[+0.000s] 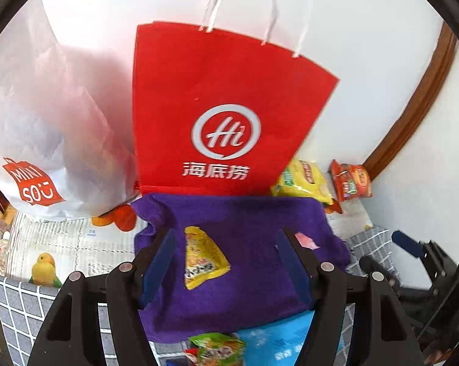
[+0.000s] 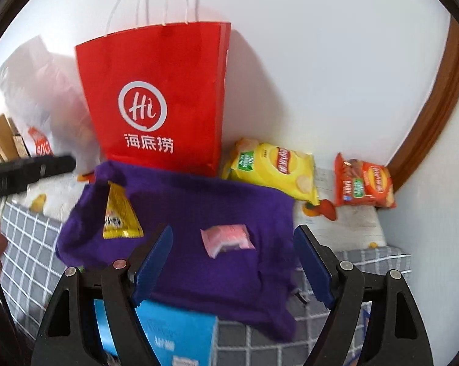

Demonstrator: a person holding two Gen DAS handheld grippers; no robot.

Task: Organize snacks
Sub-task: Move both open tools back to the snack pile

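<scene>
A small yellow foil snack packet point(image 1: 203, 257), glossy and wedge-shaped, lies flat on a fuzzy purple cloth point(image 1: 247, 228), between the spread blue-padded fingers of the left gripper point(image 1: 225, 262), which stands open and empty. A small pink crinkled wrapper point(image 2: 228, 239) rests on the same cloth, between the parted fingers of the right gripper point(image 2: 234, 260), likewise open and holding nothing. The cloth drapes over a blue cardboard box point(image 2: 174, 332) on a table covered with grey checked fabric point(image 2: 25, 244). Behind the cloth stands an upright red paper bag with white cord handles point(image 1: 217, 106); beside it, a translucent white plastic bag point(image 1: 43, 140). A yellow crisp bag point(image 2: 275, 169) and an orange crisp bag point(image 2: 363, 184) lie near the white wall.
</scene>
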